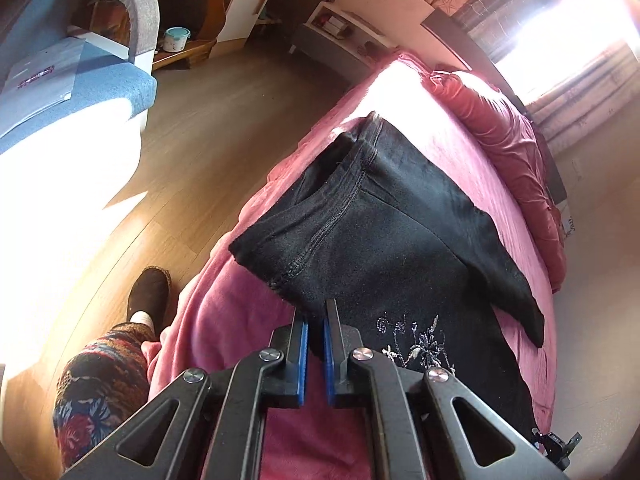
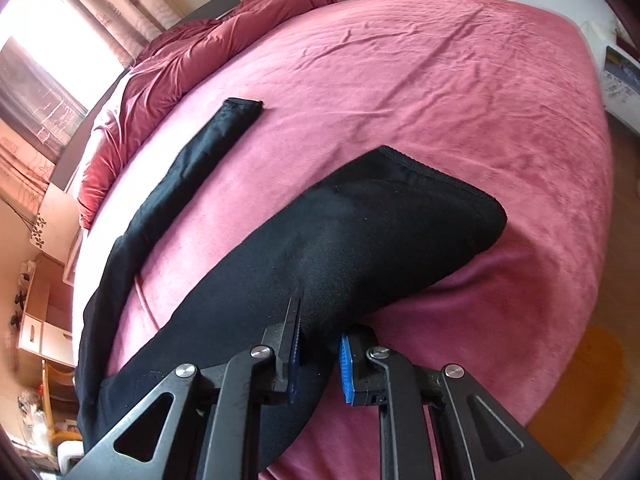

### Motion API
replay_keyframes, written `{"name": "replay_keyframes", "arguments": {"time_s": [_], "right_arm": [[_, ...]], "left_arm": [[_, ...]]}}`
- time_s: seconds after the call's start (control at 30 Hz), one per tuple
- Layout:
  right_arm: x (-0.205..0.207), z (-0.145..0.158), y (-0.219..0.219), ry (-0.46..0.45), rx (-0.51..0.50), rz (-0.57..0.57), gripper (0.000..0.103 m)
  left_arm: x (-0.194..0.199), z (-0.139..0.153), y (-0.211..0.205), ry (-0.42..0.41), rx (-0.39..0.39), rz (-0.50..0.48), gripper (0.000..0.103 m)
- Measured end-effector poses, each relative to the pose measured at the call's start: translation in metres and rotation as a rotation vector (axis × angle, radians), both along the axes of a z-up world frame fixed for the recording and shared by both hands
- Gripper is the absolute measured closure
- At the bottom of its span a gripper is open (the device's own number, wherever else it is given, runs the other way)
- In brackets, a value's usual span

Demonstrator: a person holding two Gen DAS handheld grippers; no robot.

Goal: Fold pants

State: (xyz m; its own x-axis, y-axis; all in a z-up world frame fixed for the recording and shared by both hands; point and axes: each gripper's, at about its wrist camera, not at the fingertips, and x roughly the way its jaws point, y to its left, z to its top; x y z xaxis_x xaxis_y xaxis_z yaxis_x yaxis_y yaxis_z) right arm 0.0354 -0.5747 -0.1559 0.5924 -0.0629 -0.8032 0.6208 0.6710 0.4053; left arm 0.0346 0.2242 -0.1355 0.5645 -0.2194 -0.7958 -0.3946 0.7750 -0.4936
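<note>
Count: 1 pair of black knit pants (image 1: 384,220), 2 legs visible in the right wrist view. 1 pink plush bedspread (image 2: 440,100). 1 crumpled red duvet (image 2: 168,52), upper left. 2 black two-finger grippers, left (image 1: 315,308) and right (image 2: 320,328). 1 teal lidded pot (image 1: 176,38), upper left.

So the pants (image 1: 384,216) lie spread on the bed (image 1: 452,148), one leg (image 2: 192,160) stretching off to the far left, the other leg (image 2: 360,240) nearer. The left tongs (image 1: 315,320) sit at the near edge of the pants, the right tongs (image 2: 320,328) around the near leg's fabric. A bunched duvet (image 1: 508,140) lies at the far side of the bed. Left of the bed there's floor (image 1: 208,120), then a sofa (image 1: 80,80).
</note>
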Motion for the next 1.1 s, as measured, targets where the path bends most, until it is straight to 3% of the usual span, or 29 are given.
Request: {"name": "replay_keyframes", "arguments": {"time_s": [0.17,0.3,0.37,0.43,0.47,0.57,0.67,0.77,0.87,1.1], "right_arm": [[-0.028,-0.013,-0.006,0.051,0.005,-0.016,0.087],[-0.039,-0.022,-0.006,0.068,0.022,-0.021,0.086],[-0.042,-0.022,-0.008,0.059,0.045,-0.036,0.079],[-0.047,-0.02,-0.013,0.057,0.046,-0.058,0.055],[-0.051,-0.016,-0.014,0.063,0.026,-0.071,0.049],[-0.059,0.0,-0.015,0.063,-0.059,-0.088,0.046],[-0.061,0.021,-0.007,0.051,-0.147,-0.076,0.045],[-0.048,0.037,0.01,0.019,-0.18,-0.024,0.045],[-0.025,0.043,0.043,-0.005,-0.179,0.103,0.043],[0.039,0.029,0.137,0.011,-0.14,0.413,0.041]], "left_arm": [[-0.03,-0.004,-0.004,0.077,0.011,-0.045,0.096],[-0.032,-0.014,-0.007,0.154,0.032,-0.059,0.095],[-0.026,-0.014,-0.006,0.178,0.028,-0.055,0.085],[-0.026,-0.005,0.0,0.192,0.058,-0.034,0.076],[-0.025,-0.002,0.002,0.197,0.07,-0.022,0.076],[-0.034,0.019,0.022,0.18,0.092,0.023,0.076],[-0.032,0.041,0.047,0.109,0.107,0.072,0.076],[-0.006,0.056,0.061,0.046,0.061,0.082,0.076],[0.038,0.059,0.055,0.004,0.015,0.039,0.075],[0.167,0.031,0.028,0.042,-0.099,-0.02,0.07]]}}
